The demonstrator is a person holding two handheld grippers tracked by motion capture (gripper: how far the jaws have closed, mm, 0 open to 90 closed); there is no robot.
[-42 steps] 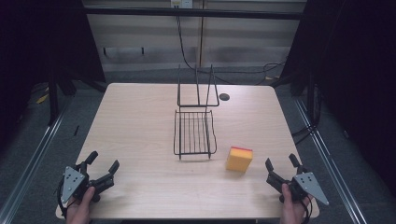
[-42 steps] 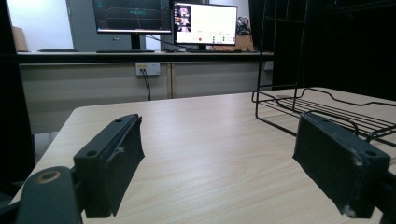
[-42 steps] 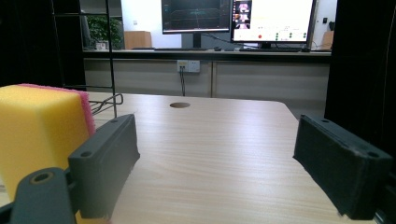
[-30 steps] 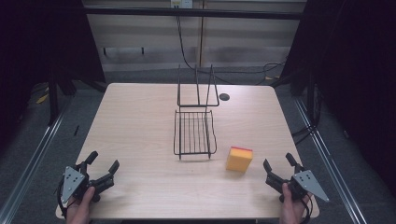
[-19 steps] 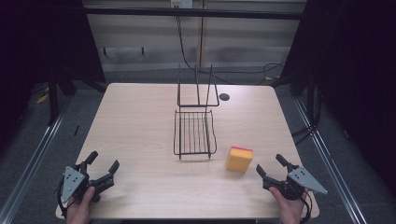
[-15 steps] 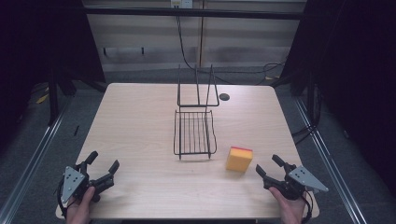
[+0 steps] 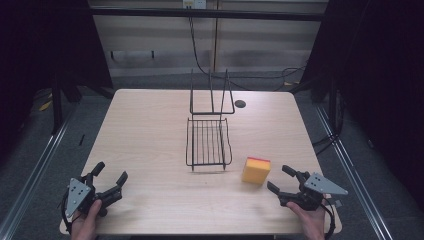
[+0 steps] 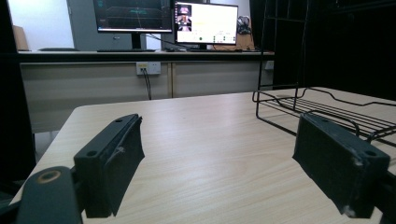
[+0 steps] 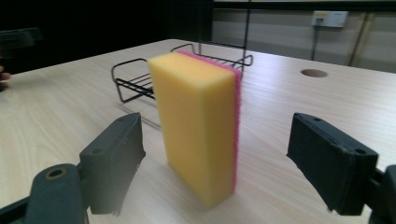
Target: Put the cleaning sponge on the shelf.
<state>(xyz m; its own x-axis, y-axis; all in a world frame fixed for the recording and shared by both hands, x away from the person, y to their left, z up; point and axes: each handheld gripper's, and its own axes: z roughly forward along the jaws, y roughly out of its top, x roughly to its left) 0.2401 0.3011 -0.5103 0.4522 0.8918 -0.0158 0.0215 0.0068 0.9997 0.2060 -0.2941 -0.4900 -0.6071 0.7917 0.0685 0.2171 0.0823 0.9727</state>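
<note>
The sponge [image 7: 256, 170] stands on edge on the bench [image 7: 150, 130], just right of the wire rack [image 7: 208, 142]. The right claw [image 7: 282, 181], jaws apart and just opening wider, faces it without touching; centre the sponge between the pads before closing, squeezing gently. The left claw [image 7: 111, 175] rests spread and empty.

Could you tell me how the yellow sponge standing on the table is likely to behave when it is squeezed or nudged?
The sponge looks like soft foam with a thin pink scouring layer, so it would probably compress under a squeeze and feel light. It stands upright on a narrow edge, so a push could likely tip it. Its rough surface seems unlikely to slip.
</note>
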